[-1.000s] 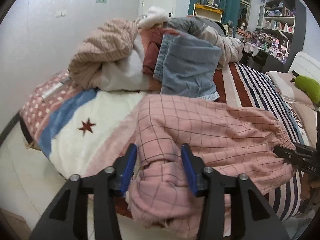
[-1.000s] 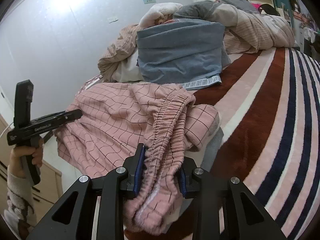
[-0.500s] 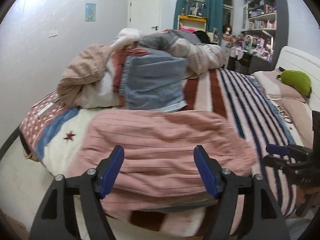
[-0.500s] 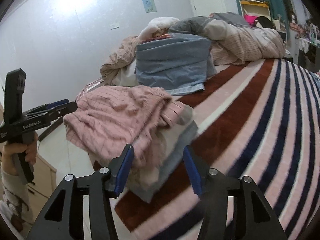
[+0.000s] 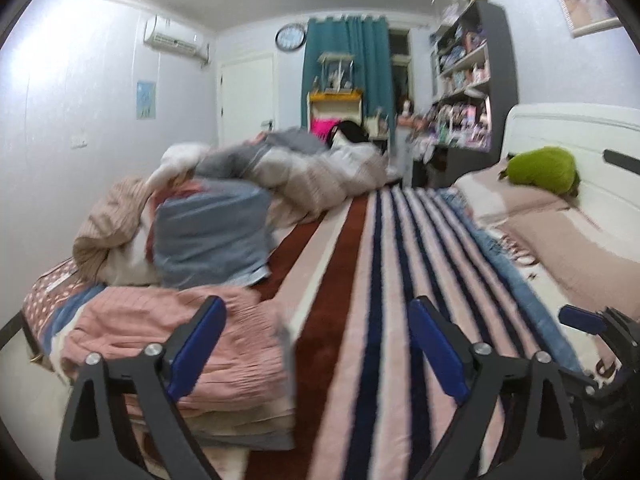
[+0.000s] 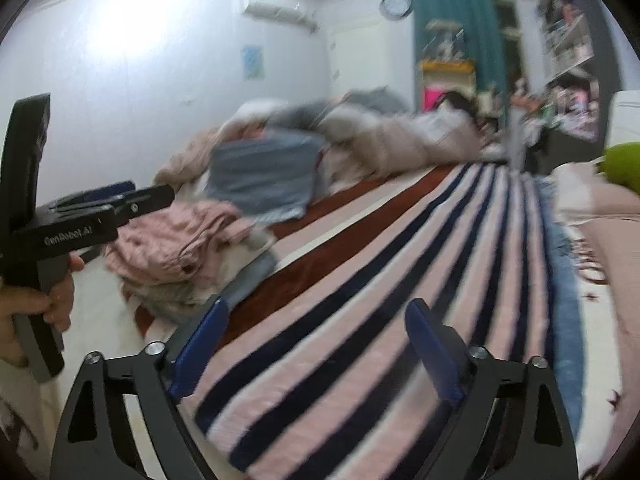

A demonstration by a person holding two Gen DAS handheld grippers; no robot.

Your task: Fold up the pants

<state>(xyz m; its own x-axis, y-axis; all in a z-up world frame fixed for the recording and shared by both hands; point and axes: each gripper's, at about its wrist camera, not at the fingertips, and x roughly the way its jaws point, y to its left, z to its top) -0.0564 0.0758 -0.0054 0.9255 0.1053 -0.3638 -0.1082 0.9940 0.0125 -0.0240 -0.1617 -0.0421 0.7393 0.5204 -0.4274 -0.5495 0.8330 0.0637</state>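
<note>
left gripper (image 5: pixel 316 346) jaws wide apart, empty | right gripper (image 6: pixel 316 344) likewise spread, holding nothing | both have let go since a second ago, so this fold looks finished | pink checked cotton pants (image 5: pixel 180 344) lie bundled at striped plush blanket's (image 5: pixel 384 280) left edge | long axis probably runs across the bed; blur hides which way the waistband points

i see pink pants (image 5: pixel 180 344) lower left: soft matt cloth, crinkled. striped blanket (image 5: pixel 384 280) centre frame: plush, fuzzy pile. left gripper (image 5: pixel 316 354) matt black plastic, blue rubbery pads (image 5: pixel 196 350), shiny metal screws. right gripper (image 6: pixel 316 350) same finish.
</note>
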